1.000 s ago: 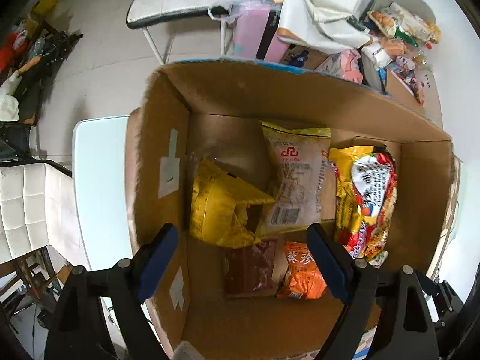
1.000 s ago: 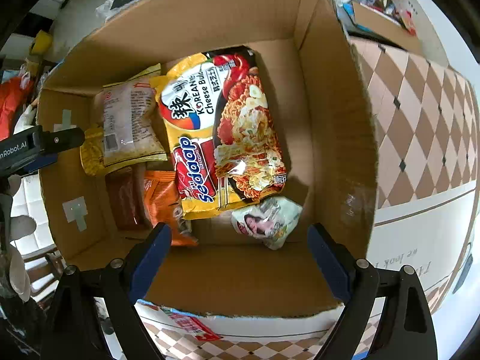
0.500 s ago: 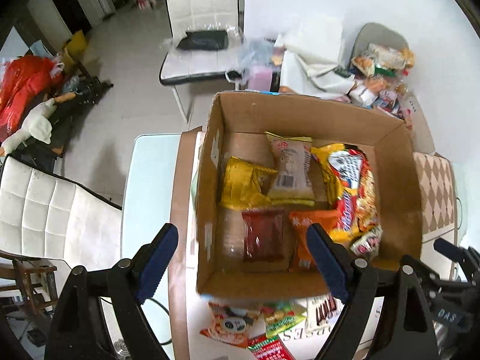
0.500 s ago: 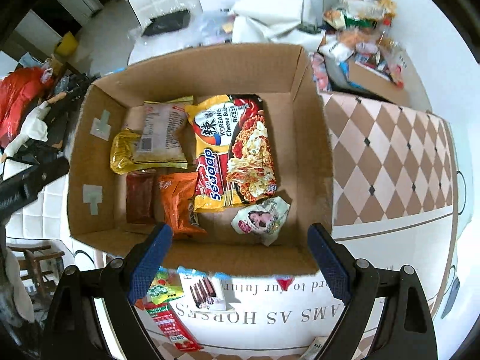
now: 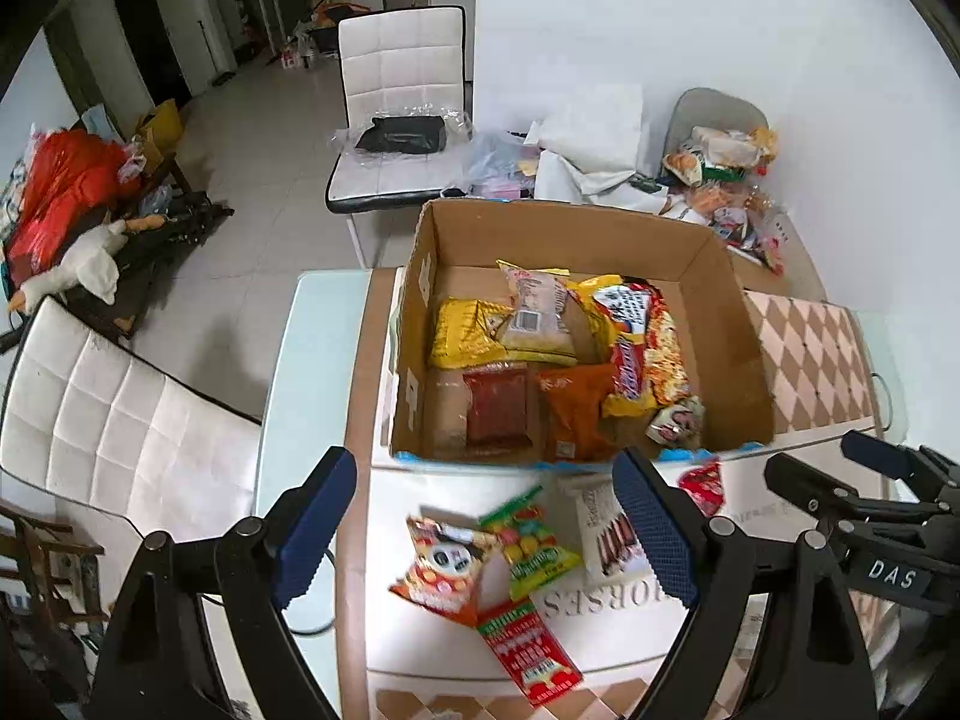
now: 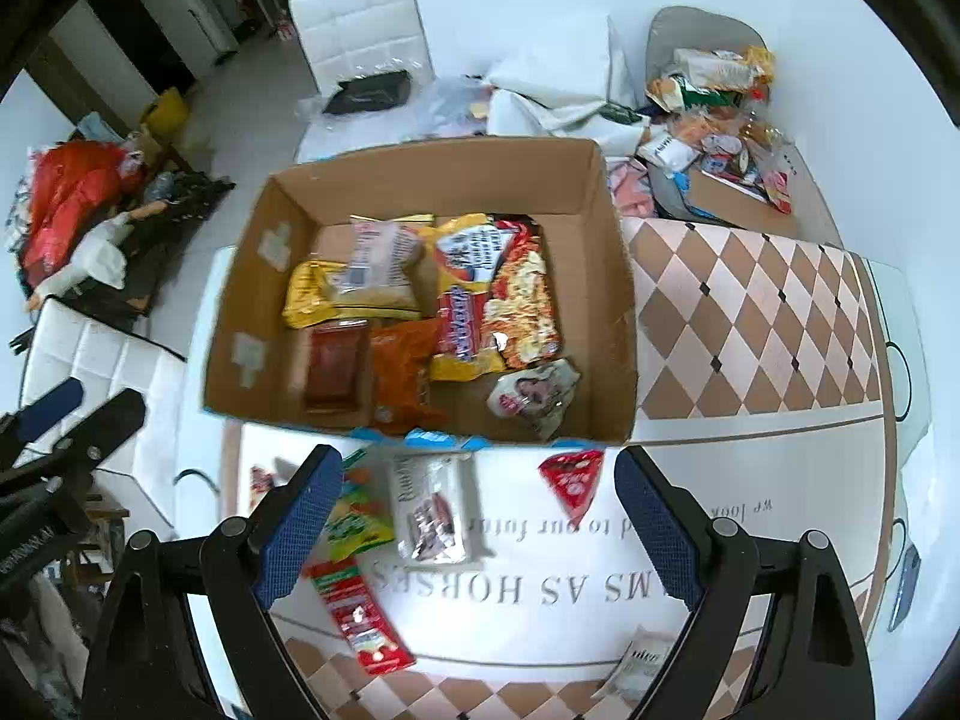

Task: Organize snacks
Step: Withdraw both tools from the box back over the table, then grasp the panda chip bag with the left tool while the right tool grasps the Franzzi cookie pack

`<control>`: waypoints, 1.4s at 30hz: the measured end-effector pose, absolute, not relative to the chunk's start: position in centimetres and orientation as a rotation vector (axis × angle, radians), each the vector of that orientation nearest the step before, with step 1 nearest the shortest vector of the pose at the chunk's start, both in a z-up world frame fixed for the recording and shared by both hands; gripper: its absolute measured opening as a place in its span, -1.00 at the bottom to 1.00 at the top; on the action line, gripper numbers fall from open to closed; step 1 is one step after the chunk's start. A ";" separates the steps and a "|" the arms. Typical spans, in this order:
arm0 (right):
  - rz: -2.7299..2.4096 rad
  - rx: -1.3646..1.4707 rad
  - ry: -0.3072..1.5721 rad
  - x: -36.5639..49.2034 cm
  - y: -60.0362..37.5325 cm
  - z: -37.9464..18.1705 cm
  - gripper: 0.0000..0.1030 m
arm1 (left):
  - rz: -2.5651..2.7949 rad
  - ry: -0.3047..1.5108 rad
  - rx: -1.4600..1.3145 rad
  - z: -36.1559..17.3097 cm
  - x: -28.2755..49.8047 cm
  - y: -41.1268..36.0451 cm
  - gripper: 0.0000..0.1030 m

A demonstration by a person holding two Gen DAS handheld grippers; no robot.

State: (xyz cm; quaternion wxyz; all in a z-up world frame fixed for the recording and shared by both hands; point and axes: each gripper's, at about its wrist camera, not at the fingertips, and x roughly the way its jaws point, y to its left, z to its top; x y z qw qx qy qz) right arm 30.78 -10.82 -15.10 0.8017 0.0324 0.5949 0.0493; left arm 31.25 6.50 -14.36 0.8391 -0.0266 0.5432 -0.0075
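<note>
An open cardboard box [image 5: 729, 324] [image 6: 618, 300] on the table holds several snack packs, among them yellow bags [image 5: 468, 333], a noodle pack [image 6: 516, 294] and an orange pouch [image 6: 402, 372]. Loose packs lie on the tablecloth in front of the box: a white chocolate-biscuit pack [image 6: 435, 507], a green candy bag [image 5: 534, 543], a red strip pack [image 5: 531, 651] and a red triangular pack [image 6: 573, 480]. My left gripper [image 5: 483, 531] hangs open above these loose packs, holding nothing. My right gripper [image 6: 477, 519] is open over the white pack, empty too.
White chairs [image 5: 108, 420] [image 5: 402, 96] stand left of and behind the table. A heap of more snacks [image 6: 714, 120] lies at the far right by the wall. A small white sachet [image 6: 639, 663] rests near the table's front edge. Checkered cloth [image 6: 750, 312] covers the right side.
Both grippers rose and pulled back out of the box toward the table's front. The box now looks smaller and the loose packs before it have come into view.
</note>
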 end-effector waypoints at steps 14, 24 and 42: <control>0.154 0.103 1.393 25.9 -9.1 -19.1 0.82 | 0.073 1.330 -0.124 -21.3 27.2 9.6 0.70; 0.103 0.114 1.527 28.2 -8.1 -28.6 0.82 | 0.075 1.545 -0.051 -32.4 28.6 9.6 0.70; 0.042 0.170 1.612 29.2 -7.1 -36.6 0.24 | 0.047 1.629 -0.041 -37.5 29.4 8.5 0.04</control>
